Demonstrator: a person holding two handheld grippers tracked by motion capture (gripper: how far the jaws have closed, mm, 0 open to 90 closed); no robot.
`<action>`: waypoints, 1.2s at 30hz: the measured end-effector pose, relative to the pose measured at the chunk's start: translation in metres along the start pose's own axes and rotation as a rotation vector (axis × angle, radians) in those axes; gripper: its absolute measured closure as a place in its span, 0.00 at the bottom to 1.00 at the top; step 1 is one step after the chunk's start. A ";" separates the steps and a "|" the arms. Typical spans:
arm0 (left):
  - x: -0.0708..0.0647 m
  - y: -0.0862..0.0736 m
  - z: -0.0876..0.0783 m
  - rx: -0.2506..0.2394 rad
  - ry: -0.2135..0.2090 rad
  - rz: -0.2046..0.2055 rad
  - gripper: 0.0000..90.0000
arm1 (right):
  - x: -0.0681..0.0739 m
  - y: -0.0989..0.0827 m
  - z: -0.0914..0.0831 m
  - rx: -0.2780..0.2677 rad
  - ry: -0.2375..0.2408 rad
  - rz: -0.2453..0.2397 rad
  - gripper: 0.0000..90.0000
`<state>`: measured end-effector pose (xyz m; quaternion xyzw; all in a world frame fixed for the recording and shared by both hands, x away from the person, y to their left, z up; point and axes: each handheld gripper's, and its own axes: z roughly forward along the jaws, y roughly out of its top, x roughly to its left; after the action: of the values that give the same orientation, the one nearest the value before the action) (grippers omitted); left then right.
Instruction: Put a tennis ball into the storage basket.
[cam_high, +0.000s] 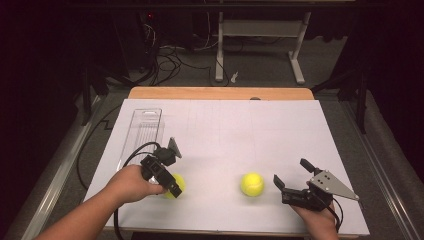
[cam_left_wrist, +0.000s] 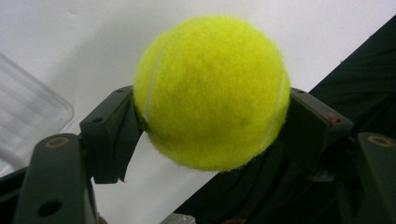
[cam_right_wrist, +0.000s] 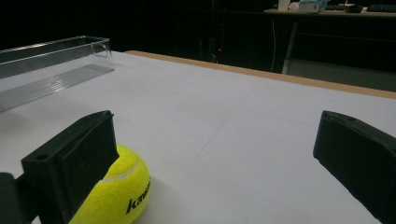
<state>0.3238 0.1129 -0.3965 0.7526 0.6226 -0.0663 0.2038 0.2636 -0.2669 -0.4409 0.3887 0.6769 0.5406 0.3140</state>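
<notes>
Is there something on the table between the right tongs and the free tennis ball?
Nothing visible. The right tongs stand open beside the free tennis ball, with bare white sheet between them. The clear plastic tray lies far off, at the left.

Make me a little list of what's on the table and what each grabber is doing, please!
balls: two yellow tennis balls
held ball: clamped between the jaws of the left gripper
free ball: resting on the white sheet, just left of the right gripper
right gripper: jaws wide apart, gripping nothing
clear tray: long, see-through, at the sheet's left side, looks empty
free ball lettering: black, only partly readable
</notes>
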 end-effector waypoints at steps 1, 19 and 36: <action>0.000 0.000 0.000 0.000 0.000 0.000 0.29 | 0.000 0.000 0.000 0.000 0.000 -0.002 0.00; 0.002 0.007 -0.026 -0.009 -0.007 -0.012 0.29 | 0.000 0.000 0.000 0.001 -0.002 0.001 0.00; 0.012 0.022 -0.065 -0.051 -0.019 -0.057 0.30 | 0.000 -0.001 0.001 0.005 -0.002 -0.001 0.00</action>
<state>0.3377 0.1460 -0.3367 0.7284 0.6434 -0.0633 0.2267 0.2640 -0.2666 -0.4420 0.3897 0.6781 0.5383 0.3139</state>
